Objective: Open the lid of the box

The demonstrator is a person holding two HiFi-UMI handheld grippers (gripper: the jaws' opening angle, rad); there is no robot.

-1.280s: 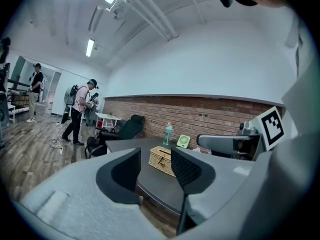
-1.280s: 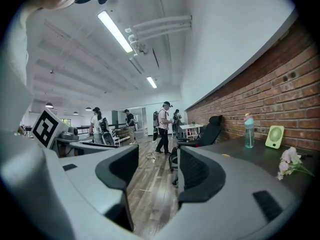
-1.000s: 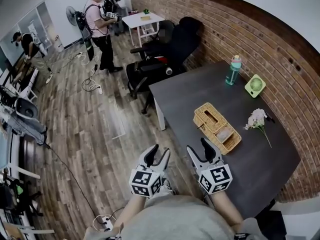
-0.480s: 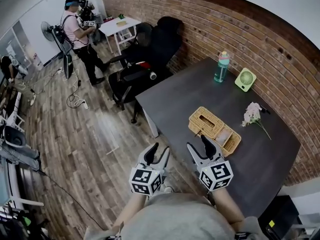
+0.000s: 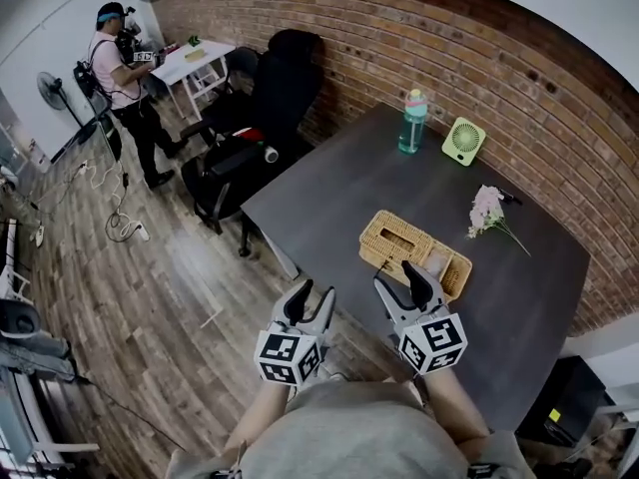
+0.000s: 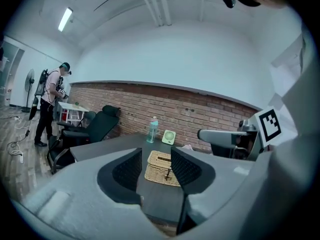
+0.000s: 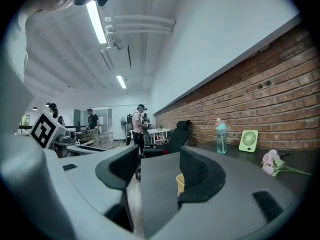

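Mostly hidden box (image 7: 180,184), behind right tool (image 7: 159,160)

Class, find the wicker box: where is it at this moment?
In the head view the wicker box lies on the dark table, just beyond the right gripper, with the pink flowers further off to its right.

Tan woven rectangular box (image 5: 414,254), slotted lid (image 5: 391,239) on top, flat on the dark table (image 5: 329,188).
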